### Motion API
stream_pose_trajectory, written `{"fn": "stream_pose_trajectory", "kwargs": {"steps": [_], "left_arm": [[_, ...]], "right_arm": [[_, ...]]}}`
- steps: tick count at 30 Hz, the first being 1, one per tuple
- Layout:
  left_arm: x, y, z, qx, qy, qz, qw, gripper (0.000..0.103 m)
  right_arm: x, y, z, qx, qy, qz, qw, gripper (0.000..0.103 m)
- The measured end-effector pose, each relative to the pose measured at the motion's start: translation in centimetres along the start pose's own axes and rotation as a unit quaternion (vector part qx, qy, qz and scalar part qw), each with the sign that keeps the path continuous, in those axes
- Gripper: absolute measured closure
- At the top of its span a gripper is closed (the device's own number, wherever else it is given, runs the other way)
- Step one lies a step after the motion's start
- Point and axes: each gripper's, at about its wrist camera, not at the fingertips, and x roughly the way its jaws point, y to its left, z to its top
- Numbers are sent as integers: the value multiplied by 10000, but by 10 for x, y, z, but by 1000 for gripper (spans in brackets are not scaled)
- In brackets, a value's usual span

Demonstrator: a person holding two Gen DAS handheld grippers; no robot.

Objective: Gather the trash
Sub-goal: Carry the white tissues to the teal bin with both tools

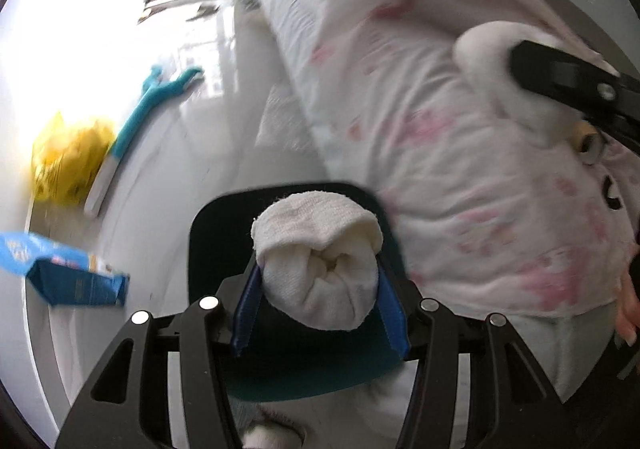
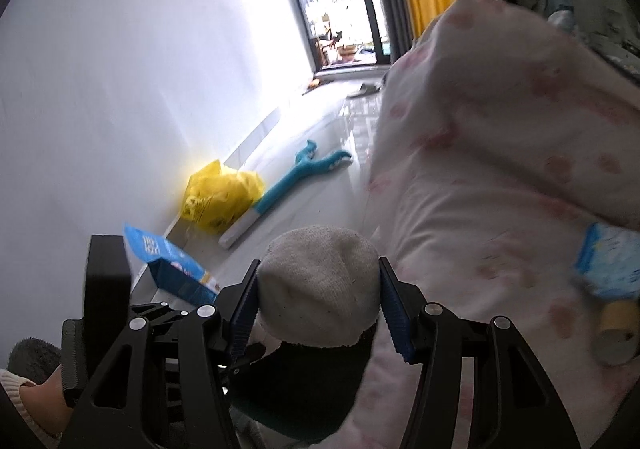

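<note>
My left gripper point(image 1: 318, 273) is shut on a rolled white sock point(image 1: 320, 265), which is pressed between its blue pads point(image 1: 246, 309). Right under it lies the mouth of a dark teal bin point(image 1: 224, 233). My right gripper point(image 2: 319, 265) is shut on a second balled white sock point(image 2: 320, 289), just above the same dark bin point(image 2: 312, 389). In the left wrist view, one black finger of the right gripper point(image 1: 560, 81) and its sock point(image 1: 484, 49) show at the upper right. Part of the left gripper point(image 2: 106, 269) stands at the left of the right wrist view.
A bed with a pink-patterned quilt point(image 1: 460, 153) fills the right side, with a blue packet point(image 2: 608, 265) and a tape roll point(image 2: 616, 333) on it. On the floor by the wall lie a yellow plastic bag point(image 2: 220, 197), a blue carton point(image 2: 176, 265) and a teal grabber toy point(image 2: 296, 173).
</note>
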Motion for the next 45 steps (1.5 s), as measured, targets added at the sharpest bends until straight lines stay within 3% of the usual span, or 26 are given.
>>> {"fn": "stream_pose_trajectory", "kwargs": {"steps": [14, 18, 21, 27, 38, 45], "left_arm": [[36, 54, -29, -545, 1004, -11, 9935, 44], [35, 64, -36, -645, 1107, 98, 9917, 35], [25, 68, -35, -652, 1003, 62, 9928, 25], [1, 76, -33, -671, 691, 16, 9953, 20], [-62, 87, -21, -462, -587, 562, 9956, 19], [-93, 93, -12, -627, -1195, 478, 9897, 19]], "right_arm": [[51, 26, -16, 71, 768, 188, 9968, 46], [69, 32, -23, 155, 1016, 206, 9945, 46], [81, 35, -27, 180, 1188, 203, 9925, 46], [109, 42, -40, 217, 1563, 153, 9874, 46], [154, 57, -67, 71, 2097, -26, 9777, 46], [175, 60, -86, -17, 2455, -184, 9692, 46]]}}
